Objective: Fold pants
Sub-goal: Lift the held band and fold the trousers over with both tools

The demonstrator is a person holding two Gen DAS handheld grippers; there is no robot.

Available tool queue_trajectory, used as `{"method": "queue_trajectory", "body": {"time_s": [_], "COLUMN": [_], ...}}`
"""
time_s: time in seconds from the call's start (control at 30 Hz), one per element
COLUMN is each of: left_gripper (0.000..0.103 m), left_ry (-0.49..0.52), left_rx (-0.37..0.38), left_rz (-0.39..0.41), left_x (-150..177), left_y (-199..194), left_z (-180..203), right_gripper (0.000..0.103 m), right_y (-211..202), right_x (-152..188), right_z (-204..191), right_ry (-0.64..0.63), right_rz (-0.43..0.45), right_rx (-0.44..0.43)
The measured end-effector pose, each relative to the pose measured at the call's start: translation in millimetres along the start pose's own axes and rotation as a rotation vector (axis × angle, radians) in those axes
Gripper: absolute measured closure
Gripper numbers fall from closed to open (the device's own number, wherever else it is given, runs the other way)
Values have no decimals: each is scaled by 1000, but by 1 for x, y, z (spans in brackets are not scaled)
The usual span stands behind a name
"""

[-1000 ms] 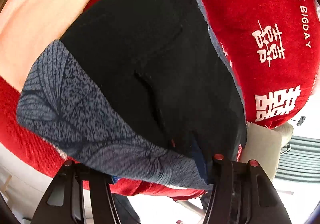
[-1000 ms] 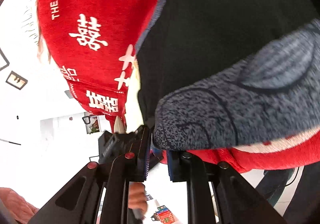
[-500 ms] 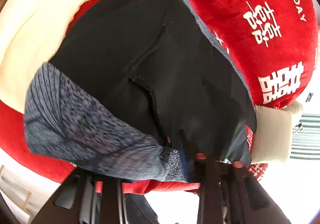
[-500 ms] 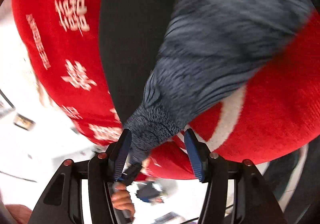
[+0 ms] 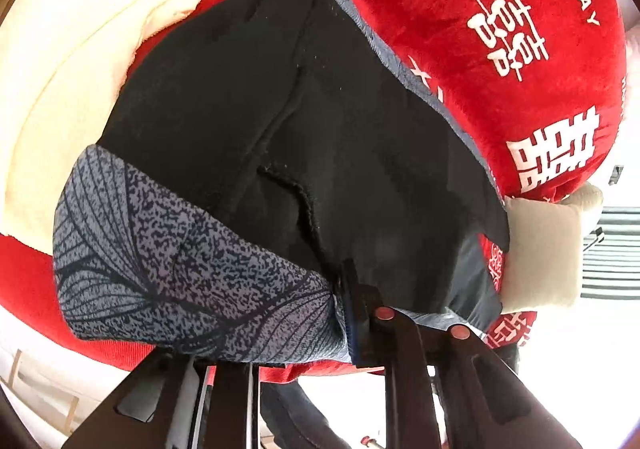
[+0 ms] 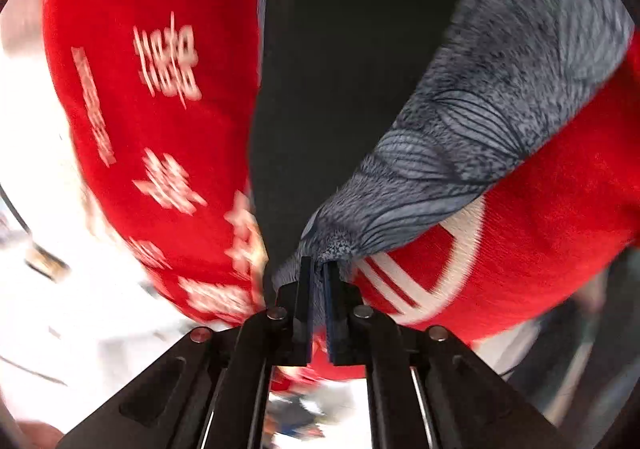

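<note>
The right tongs (image 6: 318, 289) were closing, their blue pads pinched on a bunched corner of the grey leaf-print cuff (image 6: 460, 137) of the pants (image 6: 332, 89); the cloth fanned upward and to the right from that pinch. The left tongs (image 5: 340, 313) were closing too, with the same printed band (image 5: 180, 269) gathered against the one blue pad that showed; the other finger was hidden under the fabric, but the cloth appeared clamped there. Beyond both grips the pants spread out as a broad black panel (image 5: 300, 109) with a raised seam running through it, a thin grey edge along its far side. They lay on a red plush blanket (image 5: 460, 9) printed with white characters and lettering. A cream cloth (image 5: 80, 69) sat at the blanket's upper left in the left wrist view, and a pale cushion (image 5: 544, 253) just beside the pants' right edge. The right wrist view was smeared by motion.
</note>
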State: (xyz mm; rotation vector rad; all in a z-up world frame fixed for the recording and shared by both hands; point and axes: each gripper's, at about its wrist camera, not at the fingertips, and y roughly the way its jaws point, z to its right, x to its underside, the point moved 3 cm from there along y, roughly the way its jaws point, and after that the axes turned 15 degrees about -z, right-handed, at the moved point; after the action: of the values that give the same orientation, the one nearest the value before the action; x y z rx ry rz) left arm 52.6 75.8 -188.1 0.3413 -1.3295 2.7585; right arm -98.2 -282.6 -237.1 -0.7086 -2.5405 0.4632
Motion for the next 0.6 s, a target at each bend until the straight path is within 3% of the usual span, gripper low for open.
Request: {"method": "queue_trajectory", "body": {"time_s": [0.07,0.33,0.43,0.53,0.57,0.6], "left_gripper": [83,83,83,83,83,83], "left_ry": [0,15,39,71,75,76], "left_rx": [2,23,6,-26,-37,-51], "left_rz": [-4,-20,-25,-32,-35,-38], "left_x": [0,-4,-6,-7,-7,-6], "left_y": [-2,-11,-14,-13,-12,-11], "left_z": [1,9,14,17,17,17], "right_gripper": [32,32,35,57,82,97], "right_y": [4,21,21,2,2,0], "right_x": [-2,-15,-16,-17,-20,-24], "right_z": [9,39,39,46,44,45], "right_ry": [24,74,73,107,132,173], "right_rz": [-9,57,86,148,150,140], "right_rx": [19,-222,-249,-272,-266,-230]}}
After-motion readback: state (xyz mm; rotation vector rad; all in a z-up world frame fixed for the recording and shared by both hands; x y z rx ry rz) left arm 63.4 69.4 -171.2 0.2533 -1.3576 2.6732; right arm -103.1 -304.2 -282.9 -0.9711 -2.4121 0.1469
